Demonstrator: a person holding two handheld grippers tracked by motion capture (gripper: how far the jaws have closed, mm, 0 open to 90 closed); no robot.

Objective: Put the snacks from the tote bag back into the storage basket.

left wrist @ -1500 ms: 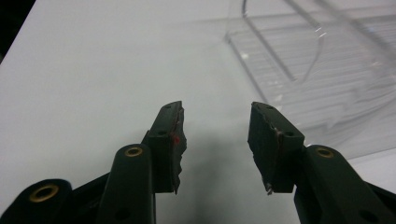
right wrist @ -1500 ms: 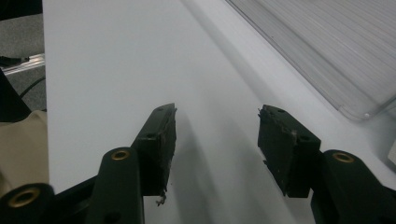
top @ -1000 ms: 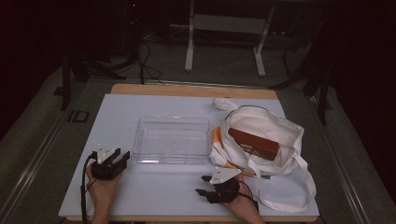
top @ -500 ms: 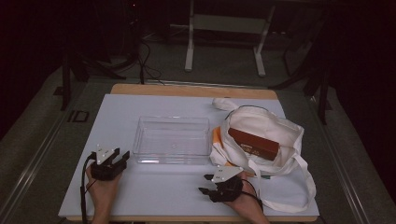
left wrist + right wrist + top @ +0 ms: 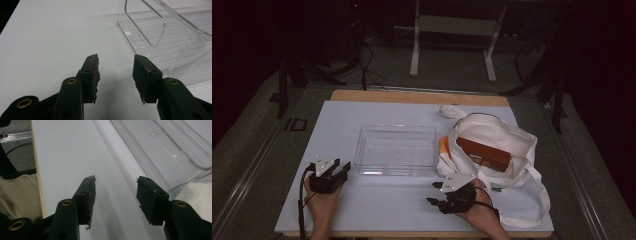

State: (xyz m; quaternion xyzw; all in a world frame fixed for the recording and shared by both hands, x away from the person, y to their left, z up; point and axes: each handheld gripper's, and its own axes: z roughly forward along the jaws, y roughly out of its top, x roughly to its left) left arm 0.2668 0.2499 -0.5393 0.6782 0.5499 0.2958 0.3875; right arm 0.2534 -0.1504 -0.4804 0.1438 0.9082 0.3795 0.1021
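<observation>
Evidently nothing is gripped yet: both the left gripper (image 5: 115, 75) and right gripper (image 5: 115, 195) rest with jaws spread. The clear bin (image 5: 396, 149) sits just ahead of the left jaws; the brown box (image 5: 483, 154) in the tote bag (image 5: 507, 137) probably needs reaching next.

The right black two-jaw claw (image 5: 115, 195) stood with its jaws spread apart, nothing between them, above the white worktop (image 5: 75, 157). A clear ribbed plastic tray (image 5: 172, 147) lay ahead at upper right. White fabric (image 5: 195, 192) showed beside the right-hand jaw. The worktop's pale wooden edge (image 5: 37, 172) ran along the left.
</observation>
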